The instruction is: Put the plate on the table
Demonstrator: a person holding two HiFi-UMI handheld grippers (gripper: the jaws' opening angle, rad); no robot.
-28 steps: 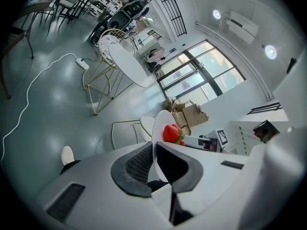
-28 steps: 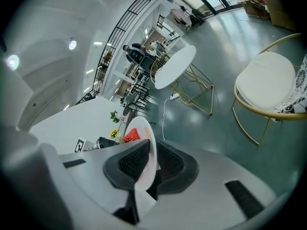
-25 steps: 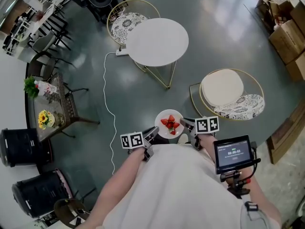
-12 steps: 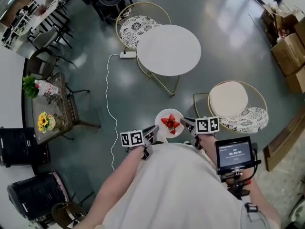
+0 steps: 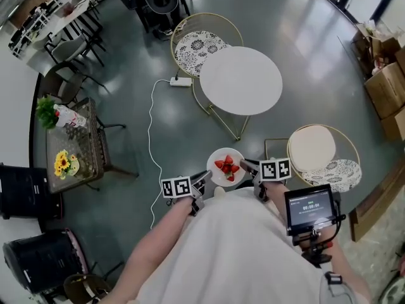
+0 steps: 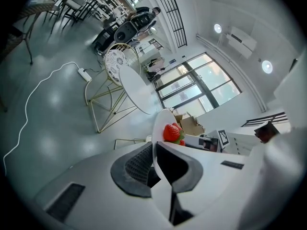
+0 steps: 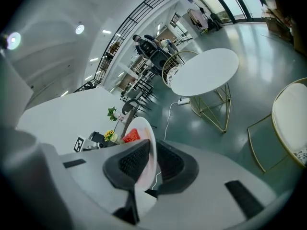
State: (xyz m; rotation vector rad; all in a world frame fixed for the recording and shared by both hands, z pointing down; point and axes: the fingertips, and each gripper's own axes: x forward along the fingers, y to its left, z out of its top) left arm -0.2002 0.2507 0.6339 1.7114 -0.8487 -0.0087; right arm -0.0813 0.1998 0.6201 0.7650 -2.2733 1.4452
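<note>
A white plate (image 5: pixel 221 160) with strawberries (image 5: pixel 227 167) is held in front of the person's body, above the floor. My left gripper (image 5: pixel 204 181) is shut on the plate's left rim and my right gripper (image 5: pixel 248 166) is shut on its right rim. The left gripper view shows the plate (image 6: pixel 160 123) edge-on between the jaws, a strawberry (image 6: pixel 171 132) on it. The right gripper view shows the plate (image 7: pixel 144 133) edge-on in the same way. The round white table (image 5: pixel 240 81) stands ahead, up the head view; it also shows as the table (image 7: pixel 204 71) in the right gripper view.
A gold-framed chair (image 5: pixel 199 46) with a patterned cushion stands behind the table; another chair (image 5: pixel 319 154) stands at the right. A white cable (image 5: pixel 152 132) with a power strip (image 5: pixel 180 81) lies on the grey floor. A dark side table (image 5: pixel 69 144) with flowers stands at the left; cardboard boxes (image 5: pixel 383 87) at the right.
The person has stepped forward and the view has swung: table and chairs have slid down and right in the head view. Both grippers keep their hold on the plate.
</note>
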